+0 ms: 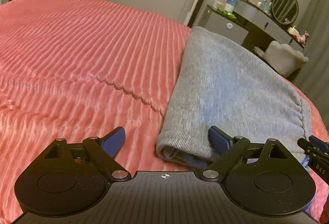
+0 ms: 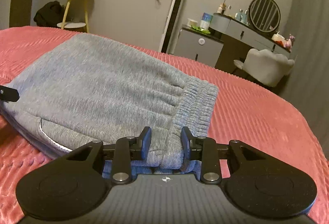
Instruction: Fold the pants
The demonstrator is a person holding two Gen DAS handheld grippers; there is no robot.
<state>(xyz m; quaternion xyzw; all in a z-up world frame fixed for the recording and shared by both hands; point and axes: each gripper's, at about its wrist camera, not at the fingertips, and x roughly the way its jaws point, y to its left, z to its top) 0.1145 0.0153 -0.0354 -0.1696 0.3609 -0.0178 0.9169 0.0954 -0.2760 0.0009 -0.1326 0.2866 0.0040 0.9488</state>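
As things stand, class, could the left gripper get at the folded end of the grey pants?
Probably yes: the left gripper is open, the folded end of the pants lies right between its fingers, with nothing in the way.

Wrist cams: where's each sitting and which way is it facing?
Left wrist: low over the pink bedspread, looking along the open left gripper past the folded end of the gray pants; the right gripper's tip shows at the right edge.
Right wrist: low at the waistband, facing across the pants; right gripper around a fold of fabric, jaws partly closed.
Shared: pants, bedspread, round mirror, gray chair.
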